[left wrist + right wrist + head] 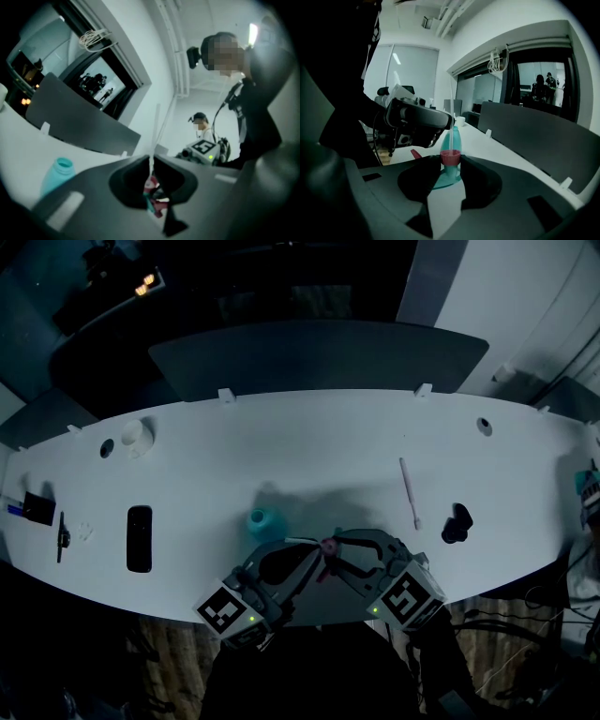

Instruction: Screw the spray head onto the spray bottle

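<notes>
the left gripper (152,160) is clenched almost fully, its jaws pinching the thin white tube (155,131) that rises from between them, probably to keep that floppy tube steady and aimed. nose to nose with it, the right gripper (337,557) stands wide but is grasping: its pads sit on either side of the red collar of the spray head (450,157), the part that has to turn, so this hand seems set to do the screwing. both meet above the near edge of the table (281,446). just beyond their tips, left of the left gripper's jaws, the teal bottle (264,522) stands upright, neck open, held by neither, so the tube is not yet in it. farther out past the right gripper lie a pale stick (409,491) and a small black thing (457,523), both untouched.
</notes>
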